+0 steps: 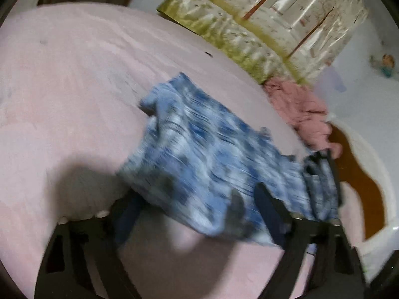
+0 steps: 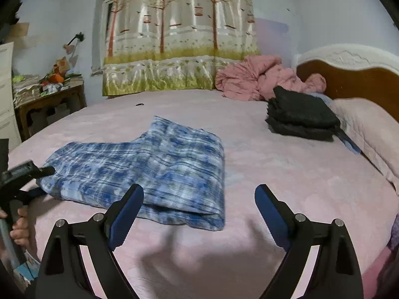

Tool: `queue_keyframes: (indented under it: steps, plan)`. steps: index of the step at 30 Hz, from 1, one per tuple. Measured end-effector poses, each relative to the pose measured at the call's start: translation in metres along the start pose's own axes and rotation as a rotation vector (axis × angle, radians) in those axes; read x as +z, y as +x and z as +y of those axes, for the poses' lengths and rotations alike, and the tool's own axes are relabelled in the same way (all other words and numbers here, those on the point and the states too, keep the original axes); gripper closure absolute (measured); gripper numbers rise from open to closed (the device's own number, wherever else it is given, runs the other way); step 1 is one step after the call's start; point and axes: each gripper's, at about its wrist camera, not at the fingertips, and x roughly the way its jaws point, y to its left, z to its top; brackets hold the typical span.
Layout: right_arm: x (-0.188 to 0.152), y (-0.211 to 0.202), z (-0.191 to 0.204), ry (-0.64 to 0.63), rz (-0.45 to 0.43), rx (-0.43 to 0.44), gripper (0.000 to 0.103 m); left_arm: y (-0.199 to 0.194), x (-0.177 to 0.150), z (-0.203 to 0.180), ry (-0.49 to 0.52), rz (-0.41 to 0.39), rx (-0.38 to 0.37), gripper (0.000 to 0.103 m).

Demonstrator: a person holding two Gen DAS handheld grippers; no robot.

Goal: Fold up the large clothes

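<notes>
Both claws stand released. In the right wrist view the right gripper [image 2: 199,204] hangs above the bed with its blue pads wide apart and nothing between them; the near edge of the garment lies just beyond its fingertips. The left gripper [image 2: 41,180] reaches in at the left edge of that view, one finger above and one below the garment's left end, so the cloth is between the jaws. Its own view is blurred, and I cannot see the pads pressing on the fabric, so I read it as still unclenched around the edge.

The blue-and-white patterned garment [image 2: 149,169] lies in the middle of the pink bedsheet [image 2: 286,169]. It looks already doubled: a folded edge with layers shows at its near right corner. It is still wide and a little uneven on the left, so I judge that one more fold, or some smoothing, is left.

Further out, a stack of dark folded clothes [image 2: 301,119] rests near the pillow [image 2: 369,129], probably finished pieces. A pink quilt [image 2: 261,77] is bunched by the headboard [image 2: 349,74], under the tree-printed curtain [image 2: 179,37].
</notes>
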Motion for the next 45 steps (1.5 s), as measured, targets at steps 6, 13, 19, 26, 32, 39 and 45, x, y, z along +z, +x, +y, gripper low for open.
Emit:
queue_keyframes:
  steps: [6, 13, 19, 26, 32, 39, 45]
  plan:
    - [-0.002, 0.012, -0.018, 0.053, 0.047, 0.016, 0.011, -0.006, 0.009, -0.049, 0.204, -0.078, 0.028, 0.096]
    - [-0.005, 0.021, -0.022, 0.07, 0.074, 0.018, 0.011, -0.037, 0.021, -0.175, 0.49, -0.226, -0.178, 0.096]
    - [-0.01, 0.016, -0.045, 0.153, 0.067, 0.04, 0.011, -0.01, -0.025, -0.277, 0.69, -0.081, -0.406, 0.097]
    - [-0.016, -0.001, -0.069, 0.203, 0.035, -0.083, 0.011, 0.072, -0.067, -0.303, 0.729, 0.206, -0.475, 0.097]
    - [-0.013, 0.01, -0.085, 0.201, 0.041, -0.1, 0.011, 0.076, -0.094, -0.289, 0.777, 0.273, -0.438, 0.091]
    - [0.0, 0.016, -0.105, 0.262, 0.005, -0.018, 0.011, 0.02, -0.085, -0.265, 0.755, 0.122, -0.51, 0.037]
    - [0.031, 0.043, -0.092, 0.326, 0.044, 0.273, 0.026, 0.034, -0.042, -0.229, 0.627, 0.001, -0.234, 0.033]
